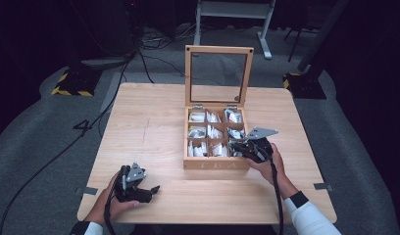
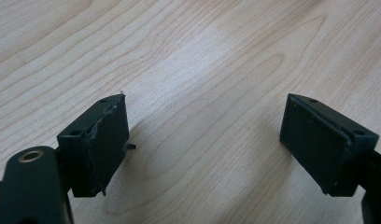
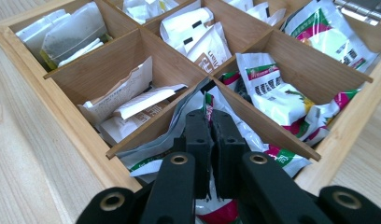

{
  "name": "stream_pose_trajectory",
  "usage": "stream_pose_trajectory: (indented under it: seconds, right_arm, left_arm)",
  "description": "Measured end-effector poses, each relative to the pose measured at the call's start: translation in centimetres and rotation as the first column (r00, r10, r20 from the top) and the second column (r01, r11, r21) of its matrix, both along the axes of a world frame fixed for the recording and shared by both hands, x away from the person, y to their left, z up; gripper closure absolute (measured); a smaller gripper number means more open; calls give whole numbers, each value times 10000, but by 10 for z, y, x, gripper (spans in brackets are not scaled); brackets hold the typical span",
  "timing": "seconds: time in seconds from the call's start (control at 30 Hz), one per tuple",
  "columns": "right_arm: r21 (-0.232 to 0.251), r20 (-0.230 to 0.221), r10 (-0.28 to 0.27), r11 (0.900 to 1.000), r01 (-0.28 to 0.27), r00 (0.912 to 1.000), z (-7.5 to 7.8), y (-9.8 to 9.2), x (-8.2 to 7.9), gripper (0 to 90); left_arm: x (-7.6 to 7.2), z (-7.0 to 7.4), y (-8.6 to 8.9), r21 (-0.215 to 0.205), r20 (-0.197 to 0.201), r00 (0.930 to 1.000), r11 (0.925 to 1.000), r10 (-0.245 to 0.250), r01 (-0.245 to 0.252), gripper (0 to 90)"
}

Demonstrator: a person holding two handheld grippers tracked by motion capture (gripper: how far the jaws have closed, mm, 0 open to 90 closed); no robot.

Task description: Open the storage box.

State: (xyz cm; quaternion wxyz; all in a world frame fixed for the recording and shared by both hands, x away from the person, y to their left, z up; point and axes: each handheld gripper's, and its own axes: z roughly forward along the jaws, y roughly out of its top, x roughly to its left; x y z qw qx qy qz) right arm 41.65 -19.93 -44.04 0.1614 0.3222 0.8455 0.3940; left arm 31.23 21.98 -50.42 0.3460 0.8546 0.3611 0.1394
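A wooden box (image 1: 215,164) with several compartments of tea sachets stands on the table, its glass lid (image 1: 218,73) propped upright. My right gripper (image 1: 236,151) reaches into the front right compartment. In the right gripper view its jaws (image 3: 210,140) stand pressed together on the edge of a white sachet with green and red print (image 3: 208,101). My left gripper (image 1: 150,190) rests low over bare wood near the table's front left. Its jaws are wide apart in the left gripper view (image 2: 205,126), with nothing between them.
Other compartments hold white paper sachets (image 3: 132,100) and more printed packets (image 3: 272,93). The box's wooden dividers (image 3: 268,119) stand close around my right jaws. Cables and a stand's feet lie on the grey floor beyond the table (image 1: 149,112).
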Motion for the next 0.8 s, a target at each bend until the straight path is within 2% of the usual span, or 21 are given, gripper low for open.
stream_pose_trajectory:
  seconds: [0.3, 0.5, 0.8]
  right_arm:
    - [729, 266, 113, 9973, -132, 9996, 9, -12, -6, 878]
    - [853, 592, 295, 9958, -345, 9978, 16, -16, -11, 879]
    - [1184, 811, 484, 9913, -578, 9955, 23, -21, -14, 880]
  left_arm:
    - [1, 0, 0, -15, -48, 10000, 10000, -42, 42, 157]
    - [1, 0, 0, -14, -46, 10000, 10000, -47, 46, 157]
    - [1, 0, 0, -34, -65, 10000, 10000, -72, 72, 155]
